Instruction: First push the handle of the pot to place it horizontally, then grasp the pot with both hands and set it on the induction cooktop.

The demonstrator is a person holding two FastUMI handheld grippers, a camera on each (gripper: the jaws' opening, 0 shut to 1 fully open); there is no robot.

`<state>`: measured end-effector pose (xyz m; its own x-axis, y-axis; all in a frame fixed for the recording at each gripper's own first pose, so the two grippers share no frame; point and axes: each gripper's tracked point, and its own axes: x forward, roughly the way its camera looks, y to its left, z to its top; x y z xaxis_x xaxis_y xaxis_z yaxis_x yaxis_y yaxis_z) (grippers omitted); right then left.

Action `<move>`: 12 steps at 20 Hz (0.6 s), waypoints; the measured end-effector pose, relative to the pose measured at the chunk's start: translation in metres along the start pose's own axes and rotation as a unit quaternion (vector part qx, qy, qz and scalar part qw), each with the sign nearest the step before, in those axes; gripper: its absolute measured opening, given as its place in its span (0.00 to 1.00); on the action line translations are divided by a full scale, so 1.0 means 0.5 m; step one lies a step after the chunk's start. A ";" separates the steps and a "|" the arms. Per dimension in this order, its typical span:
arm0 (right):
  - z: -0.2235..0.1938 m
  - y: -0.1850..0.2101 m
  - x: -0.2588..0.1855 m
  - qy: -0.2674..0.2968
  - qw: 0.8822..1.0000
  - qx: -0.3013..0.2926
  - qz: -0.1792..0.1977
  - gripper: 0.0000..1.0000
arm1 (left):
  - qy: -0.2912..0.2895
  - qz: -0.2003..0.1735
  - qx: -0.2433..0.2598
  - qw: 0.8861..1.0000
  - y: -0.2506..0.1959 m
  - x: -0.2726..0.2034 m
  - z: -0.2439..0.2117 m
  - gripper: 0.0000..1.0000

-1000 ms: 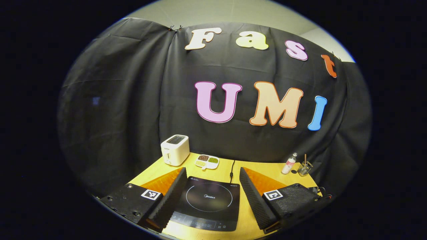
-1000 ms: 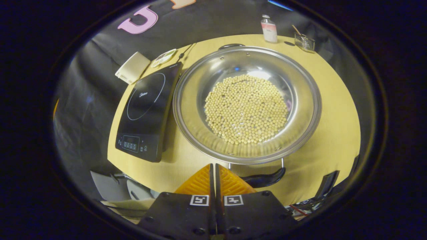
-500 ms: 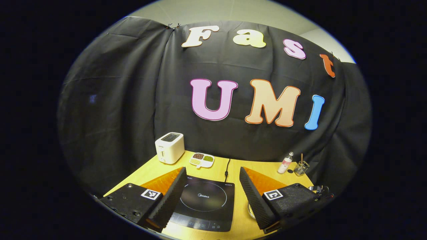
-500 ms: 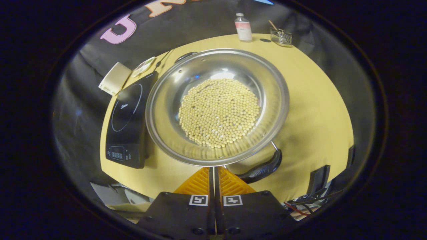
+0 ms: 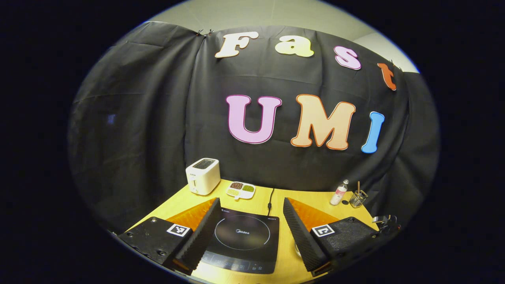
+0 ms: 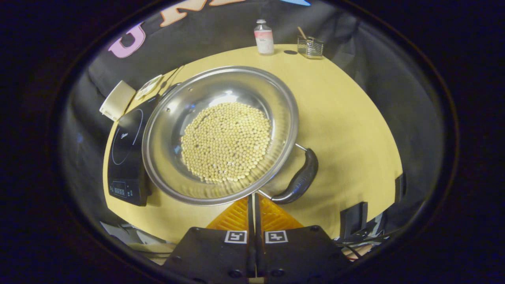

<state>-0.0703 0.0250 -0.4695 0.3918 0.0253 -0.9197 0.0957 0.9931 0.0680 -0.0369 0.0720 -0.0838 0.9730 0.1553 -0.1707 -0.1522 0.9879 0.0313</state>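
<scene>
A steel pot [image 6: 219, 134] of soybeans [image 6: 227, 142] sits on the counter [image 6: 347, 126] just beside the induction cooktop [image 6: 126, 156], its black handle [image 6: 298, 179] nearest the right gripper [image 6: 252, 205], jaws together. The left gripper [image 5: 250, 228] hovers over the cooktop, jaws apart.

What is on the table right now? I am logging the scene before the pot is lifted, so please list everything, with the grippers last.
pot: one, steel, beside the cooktop
beans: many, pale yellow, in the pot
pot handle: one, black, near side
induction cooktop: one, black, table front
toaster: one, white, back left
divided dish: one, white, beside the toaster
bottle: one, clear, back edge
wire holder: one, beside the bottle
table: one, yellow
left gripper: open, above the cooktop
right gripper: shut, at the pot's rim
</scene>
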 end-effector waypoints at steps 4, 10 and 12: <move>0.020 -0.032 0.007 -0.005 1.000 0.012 -0.008 0.02 | -0.001 0.009 0.000 1.000 0.011 -0.009 -0.002 0.96; 0.062 -0.080 0.017 -0.019 0.999 0.021 -0.031 0.02 | 0.004 0.019 -0.002 1.000 0.030 -0.016 -0.010 0.96; 0.077 -0.089 0.023 -0.022 0.999 0.020 -0.033 0.02 | 0.005 0.025 -0.001 1.000 0.037 -0.019 -0.010 0.96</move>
<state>-0.0351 -0.0231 -0.4682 0.4225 -0.0450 -0.9052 0.1590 0.9870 0.0251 -0.0500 0.0887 -0.0867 0.9623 0.2046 -0.1791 -0.2009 0.9788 0.0391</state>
